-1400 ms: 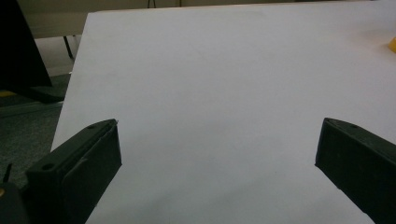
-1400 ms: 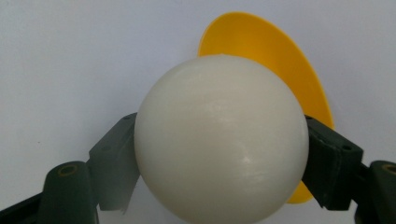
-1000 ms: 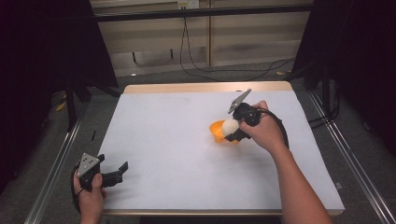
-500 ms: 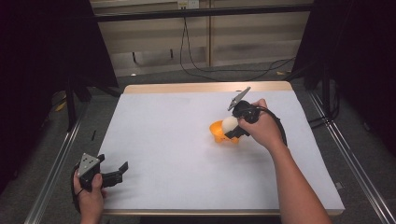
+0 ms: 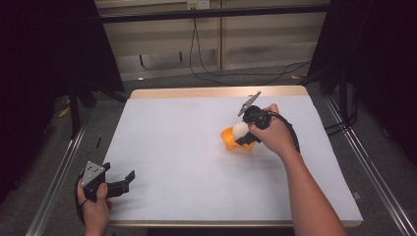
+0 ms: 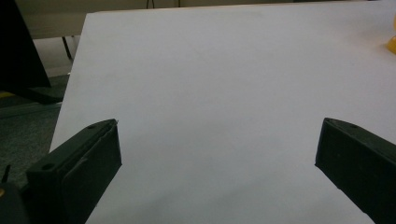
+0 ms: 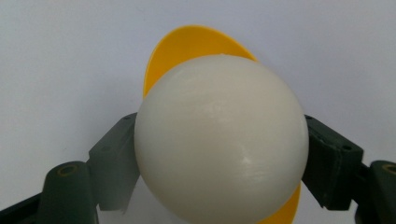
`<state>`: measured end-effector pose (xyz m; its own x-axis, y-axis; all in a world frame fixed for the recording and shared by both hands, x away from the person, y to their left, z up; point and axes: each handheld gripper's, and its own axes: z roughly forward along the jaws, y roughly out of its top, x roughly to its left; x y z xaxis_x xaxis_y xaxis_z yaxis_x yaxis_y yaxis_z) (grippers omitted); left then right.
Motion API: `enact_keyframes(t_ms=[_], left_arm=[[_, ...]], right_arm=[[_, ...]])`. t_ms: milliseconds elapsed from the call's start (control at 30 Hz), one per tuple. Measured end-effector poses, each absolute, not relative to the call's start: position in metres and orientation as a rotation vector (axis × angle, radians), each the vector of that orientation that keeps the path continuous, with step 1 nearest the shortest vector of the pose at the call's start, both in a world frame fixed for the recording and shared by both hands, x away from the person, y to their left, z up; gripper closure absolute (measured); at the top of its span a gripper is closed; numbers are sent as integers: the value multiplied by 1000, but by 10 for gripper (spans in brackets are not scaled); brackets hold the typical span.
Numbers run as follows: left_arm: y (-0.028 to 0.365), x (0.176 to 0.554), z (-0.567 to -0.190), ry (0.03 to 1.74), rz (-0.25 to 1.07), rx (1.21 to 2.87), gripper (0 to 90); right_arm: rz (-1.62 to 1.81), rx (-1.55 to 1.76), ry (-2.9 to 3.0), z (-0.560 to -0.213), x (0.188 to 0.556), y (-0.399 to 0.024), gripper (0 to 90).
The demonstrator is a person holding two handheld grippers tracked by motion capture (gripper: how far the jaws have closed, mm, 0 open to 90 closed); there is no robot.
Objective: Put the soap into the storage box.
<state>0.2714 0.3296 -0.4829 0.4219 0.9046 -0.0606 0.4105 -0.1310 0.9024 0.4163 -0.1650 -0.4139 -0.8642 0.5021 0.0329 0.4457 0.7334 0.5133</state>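
My right gripper point(image 5: 241, 133) is shut on a white ball point(image 5: 239, 130) right of the table's middle. The ball hangs just over a small orange-yellow cup point(image 5: 229, 142) on the white tabletop. In the right gripper view the ball point(image 7: 219, 140) bulges between the two black jaws, and the cup's rim point(image 7: 187, 46) shows behind and below it. Whether ball and cup touch I cannot tell. My left gripper point(image 5: 129, 179) rests at the front left corner, held by a hand, its jaws wide apart over bare tabletop point(image 6: 219, 125). The cup's edge point(image 6: 391, 44) appears far right in the left gripper view.
The white table point(image 5: 187, 147) has a wooden edge at the back point(image 5: 216, 92) and metal rails along both sides. Black cables point(image 5: 206, 69) lie on the floor behind it. A dark stand point(image 5: 78, 98) is off the left rear corner.
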Motion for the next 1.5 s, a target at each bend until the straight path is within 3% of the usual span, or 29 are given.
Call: enact_keyframes(t_ms=[367,467,900,1500], left_arm=[[330,271,-483,1145,653,1732,0],[330,271,-483,1145,652,1733,0],[330,271,-483,1144,655,1734,0],[329,271,-483,1147,658,1735,0]], right_arm=[[789,794,2825,-417,418,-165,228],[860,813,2794,-413,417,-167,178],[863,827,2781,-407,408,-175,154],[894,876,2731,-415,383,-208,85]])
